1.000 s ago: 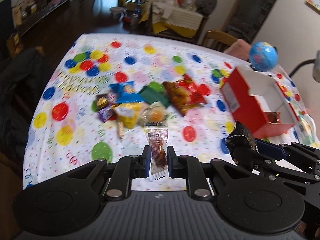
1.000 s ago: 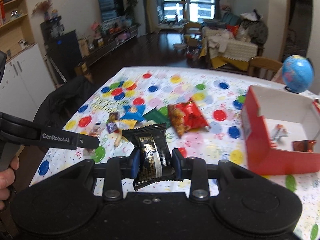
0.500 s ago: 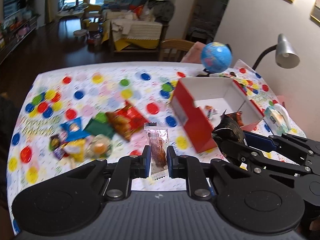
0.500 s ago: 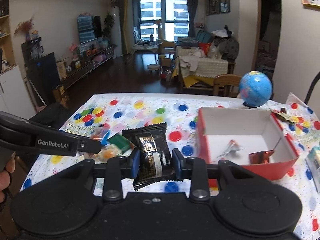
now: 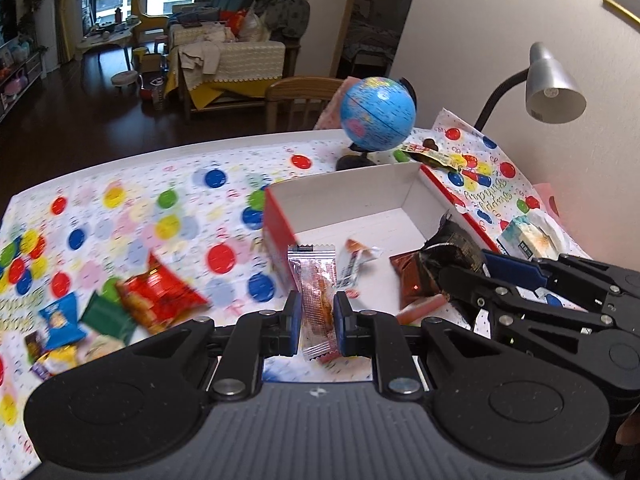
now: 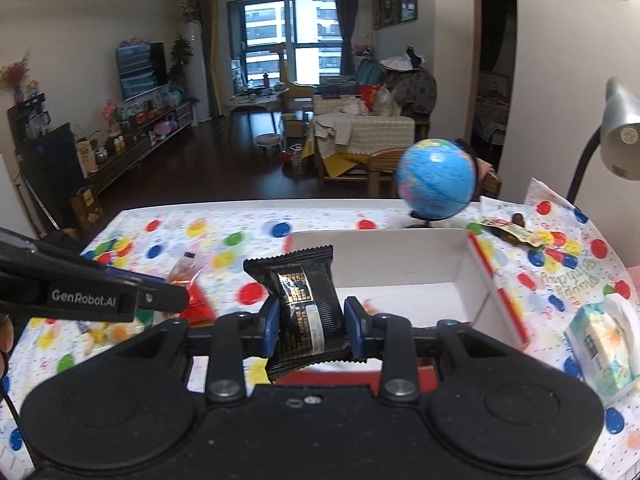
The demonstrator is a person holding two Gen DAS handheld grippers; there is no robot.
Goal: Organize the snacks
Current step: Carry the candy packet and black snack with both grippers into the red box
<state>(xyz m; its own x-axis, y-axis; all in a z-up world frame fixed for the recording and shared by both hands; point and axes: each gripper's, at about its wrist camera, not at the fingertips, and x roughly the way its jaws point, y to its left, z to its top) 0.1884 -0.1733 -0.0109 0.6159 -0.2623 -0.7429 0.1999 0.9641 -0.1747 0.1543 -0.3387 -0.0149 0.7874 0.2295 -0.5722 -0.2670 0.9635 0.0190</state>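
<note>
Box [image 5: 276, 216] nearer, probably beneath grippers.

A small blue globe on a black stand [image 5: 378, 114] at the far edge of the tabletop with its polka-dot cloth [image 5: 192, 208], a grey gooseneck desk lamp [image 5: 554, 86] beside it, a wooden chair [image 5: 304, 98] behind

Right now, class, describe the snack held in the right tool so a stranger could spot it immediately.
Find the red box with white inside walls on the polka-dot tablecloth, in front of the blue globe. Over its near edge, the right tool grips a black packet. Its gold printed panel distinguishes it from the clear packet in the left tool.
</note>
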